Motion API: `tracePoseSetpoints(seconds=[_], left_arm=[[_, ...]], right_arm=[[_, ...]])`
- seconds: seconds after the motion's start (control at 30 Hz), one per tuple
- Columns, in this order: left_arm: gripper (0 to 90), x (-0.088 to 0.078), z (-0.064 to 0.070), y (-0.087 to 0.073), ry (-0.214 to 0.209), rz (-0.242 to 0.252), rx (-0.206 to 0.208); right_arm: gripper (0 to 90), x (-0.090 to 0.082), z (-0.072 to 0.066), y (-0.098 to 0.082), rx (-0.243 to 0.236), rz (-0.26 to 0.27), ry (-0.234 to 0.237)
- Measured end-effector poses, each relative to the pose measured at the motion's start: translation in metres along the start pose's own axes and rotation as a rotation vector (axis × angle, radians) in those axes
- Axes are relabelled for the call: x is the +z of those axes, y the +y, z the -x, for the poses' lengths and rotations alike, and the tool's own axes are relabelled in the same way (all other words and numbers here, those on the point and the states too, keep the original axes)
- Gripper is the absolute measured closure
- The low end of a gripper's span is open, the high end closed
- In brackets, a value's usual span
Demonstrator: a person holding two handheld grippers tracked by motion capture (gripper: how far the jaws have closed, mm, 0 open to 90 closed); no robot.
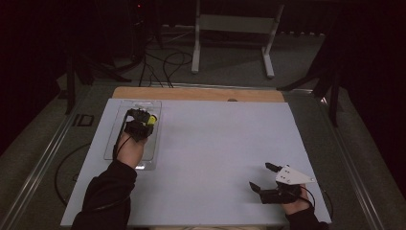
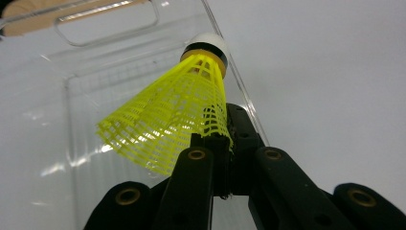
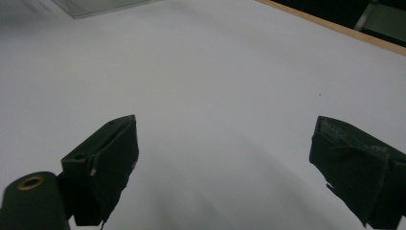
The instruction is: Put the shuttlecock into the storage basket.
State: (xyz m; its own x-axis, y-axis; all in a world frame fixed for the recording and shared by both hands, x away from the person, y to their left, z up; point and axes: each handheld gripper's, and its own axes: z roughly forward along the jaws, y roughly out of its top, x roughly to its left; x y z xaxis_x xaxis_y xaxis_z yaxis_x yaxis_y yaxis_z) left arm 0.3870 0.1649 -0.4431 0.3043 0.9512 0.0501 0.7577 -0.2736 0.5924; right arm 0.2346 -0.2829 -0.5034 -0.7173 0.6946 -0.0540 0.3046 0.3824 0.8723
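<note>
We hold a yellow shuttlecock [image 2: 177,115] by the edge of its mesh skirt in the closed jaws of the left gripper [image 1: 138,120], over the clear plastic tray [image 1: 115,125] at the left of the worktop [image 1: 215,143]. The grip looks thin: the skirt is soft and springy, so it could slip or twist free and drop askew. The white cork tip sits close to the tray's side wall, so a careless push might knock it against the rim. Our right gripper [image 1: 264,178] rests well apart, jaws wide open and empty.
</note>
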Motion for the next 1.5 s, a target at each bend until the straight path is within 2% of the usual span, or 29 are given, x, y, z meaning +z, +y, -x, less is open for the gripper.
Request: tracePoseSetpoints(seconds=[0.3, 0.6, 0.7, 0.8, 0.87, 0.9, 1.0, 1.03, 1.07, 1.33, 1.5], left_arm=[[89.3, 0.006, -0.002, -0.001, -0.019, -0.033, -0.013], [86.0, 0.012, -0.002, -0.002, -0.013, -0.079, -0.018], [75.2, 0.011, -0.001, -0.001, 0.008, -0.075, -0.028], [67.2, 0.008, -0.002, 0.0, 0.011, -0.071, -0.029], [61.8, 0.005, -0.001, 0.002, 0.028, -0.055, -0.036], [61.8, 0.003, -0.002, 0.002, 0.031, -0.049, -0.037], [48.9, -0.002, -0.001, 0.004, 0.04, -0.038, -0.041], [39.9, -0.006, 0.001, 0.006, 0.043, -0.033, -0.041], [36.8, -0.006, 0.001, 0.006, 0.043, -0.033, -0.041], [21.9, -0.018, 0.007, 0.011, 0.052, -0.006, -0.022], [15.3, -0.023, 0.012, 0.013, 0.01, -0.003, 0.004]], right_arm=[[9.6, 0.0, 0.0, 0.0, 0.002, -0.004, 0.0], [9.6, 0.001, 0.0, -0.001, 0.001, -0.008, -0.001], [9.6, 0.001, 0.0, -0.001, 0.003, -0.011, -0.001], [9.6, 0.001, 0.0, -0.001, 0.004, -0.012, -0.001], [9.6, 0.001, 0.0, -0.001, 0.003, -0.014, 0.0], [9.6, 0.001, 0.0, -0.001, 0.003, -0.014, 0.002], [9.7, 0.001, 0.0, -0.001, 0.003, -0.015, 0.002], [9.7, 0.001, 0.0, -0.001, 0.004, -0.015, 0.002], [9.7, 0.001, 0.0, -0.001, 0.004, -0.015, 0.002], [9.7, 0.001, 0.0, -0.001, 0.003, -0.016, 0.0], [9.7, 0.001, 0.0, -0.001, 0.004, -0.016, -0.001]])
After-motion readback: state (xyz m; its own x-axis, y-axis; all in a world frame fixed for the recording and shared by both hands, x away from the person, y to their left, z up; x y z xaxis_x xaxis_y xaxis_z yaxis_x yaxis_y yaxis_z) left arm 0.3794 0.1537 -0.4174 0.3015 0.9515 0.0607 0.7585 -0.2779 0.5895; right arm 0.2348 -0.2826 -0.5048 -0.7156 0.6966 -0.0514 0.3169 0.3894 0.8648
